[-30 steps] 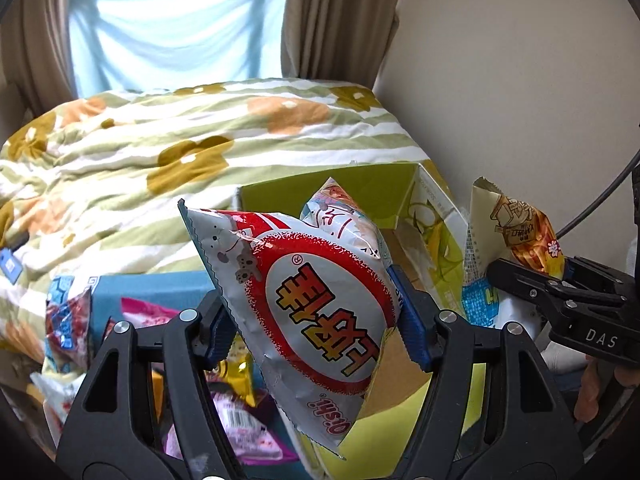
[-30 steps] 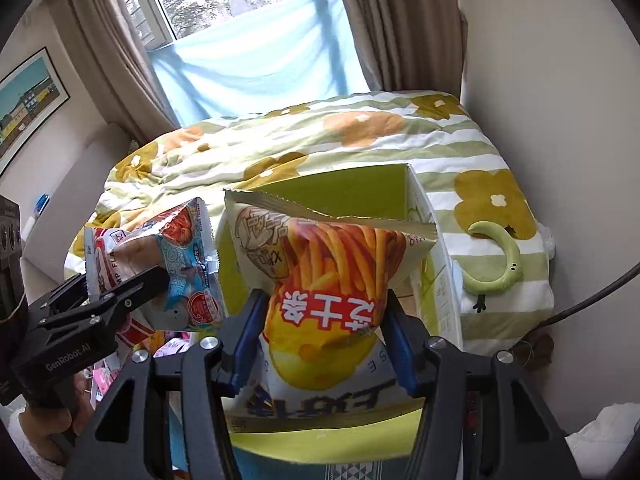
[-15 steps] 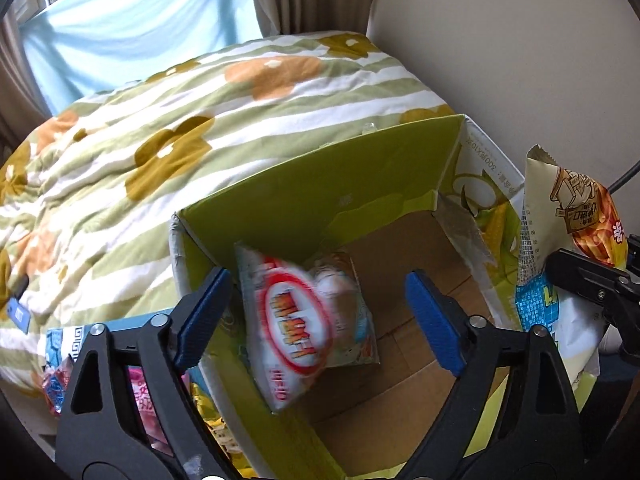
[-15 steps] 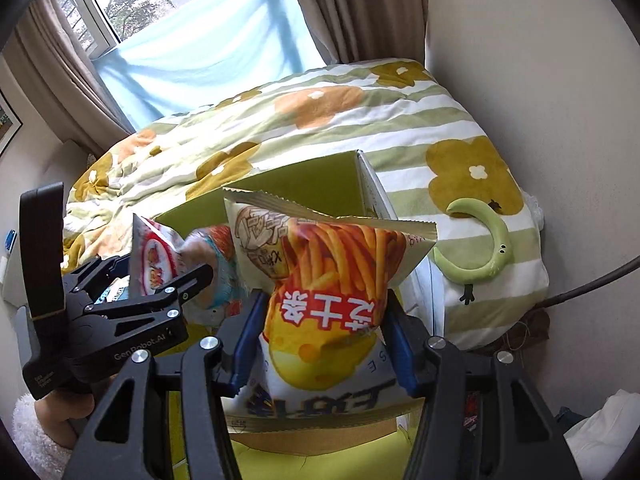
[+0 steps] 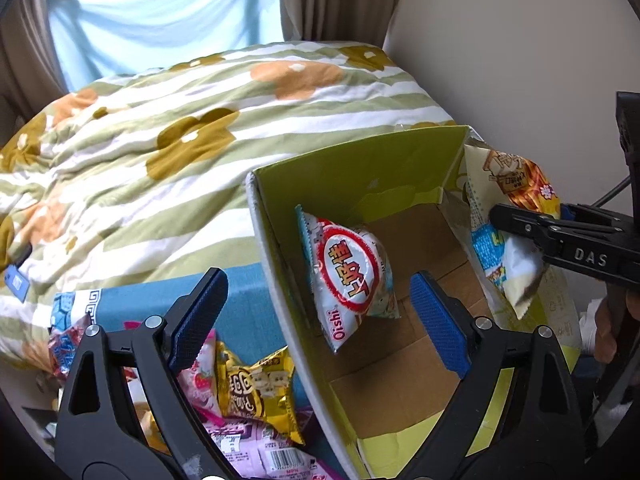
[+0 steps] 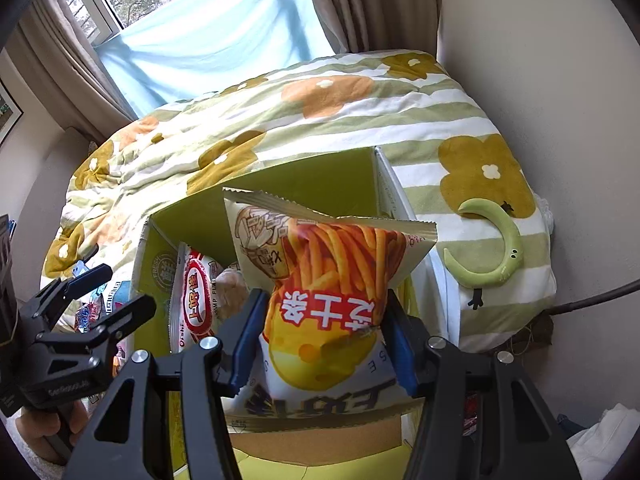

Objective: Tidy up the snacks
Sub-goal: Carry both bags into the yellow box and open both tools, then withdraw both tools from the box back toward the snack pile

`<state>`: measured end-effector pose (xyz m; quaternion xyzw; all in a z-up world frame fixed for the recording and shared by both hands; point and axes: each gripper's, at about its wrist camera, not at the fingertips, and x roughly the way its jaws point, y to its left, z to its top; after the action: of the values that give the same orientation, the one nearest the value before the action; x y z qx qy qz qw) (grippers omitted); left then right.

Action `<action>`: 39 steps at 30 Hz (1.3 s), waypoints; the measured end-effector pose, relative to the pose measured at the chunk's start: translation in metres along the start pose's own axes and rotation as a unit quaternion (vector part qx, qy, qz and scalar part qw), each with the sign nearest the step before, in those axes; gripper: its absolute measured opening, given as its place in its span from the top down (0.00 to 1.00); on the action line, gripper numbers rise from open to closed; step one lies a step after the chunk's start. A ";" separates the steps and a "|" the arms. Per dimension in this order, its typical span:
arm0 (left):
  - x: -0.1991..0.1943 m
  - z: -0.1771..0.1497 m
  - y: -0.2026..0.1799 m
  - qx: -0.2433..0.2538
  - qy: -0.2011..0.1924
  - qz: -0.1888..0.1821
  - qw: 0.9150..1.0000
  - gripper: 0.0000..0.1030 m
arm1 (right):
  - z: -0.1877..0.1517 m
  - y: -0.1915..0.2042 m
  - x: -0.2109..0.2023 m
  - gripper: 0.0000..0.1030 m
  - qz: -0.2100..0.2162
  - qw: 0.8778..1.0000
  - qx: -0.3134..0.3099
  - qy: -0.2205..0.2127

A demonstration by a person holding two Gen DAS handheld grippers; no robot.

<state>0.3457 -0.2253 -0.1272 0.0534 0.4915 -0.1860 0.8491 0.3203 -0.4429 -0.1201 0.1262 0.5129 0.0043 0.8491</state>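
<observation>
Left tongs point(image 5: 316, 312) apart, empty. Oishi bag point(image 5: 352, 276) lies in the green box point(image 5: 352, 168). Right tongs point(image 6: 322, 338) clamped on fries bag point(image 6: 328, 276), above the box. Loose snacks point(image 5: 256, 384) beside the box remain unsorted.

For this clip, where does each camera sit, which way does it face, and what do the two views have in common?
Left wrist: on the left gripper, looking forward and down into the green cardboard box; its own open fingers show, with the right gripper at the right edge.
Right wrist: on the right gripper, facing the bed over the box; its fingers pinch the fries bag, and the left gripper shows at left.
Shared: box, fries bag, red-and-white Oishi bag, bed, window.
</observation>
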 end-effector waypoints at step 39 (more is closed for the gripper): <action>-0.197 -0.131 -0.011 -0.055 -0.106 0.074 0.990 0.11 | -0.082 0.033 -0.138 0.06 0.001 0.988 -0.100 -0.118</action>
<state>0.1464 -0.1480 -0.0252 0.0226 0.4029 -0.1003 0.9094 0.1872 -0.4127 -0.0292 0.0409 0.4062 0.0418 0.9119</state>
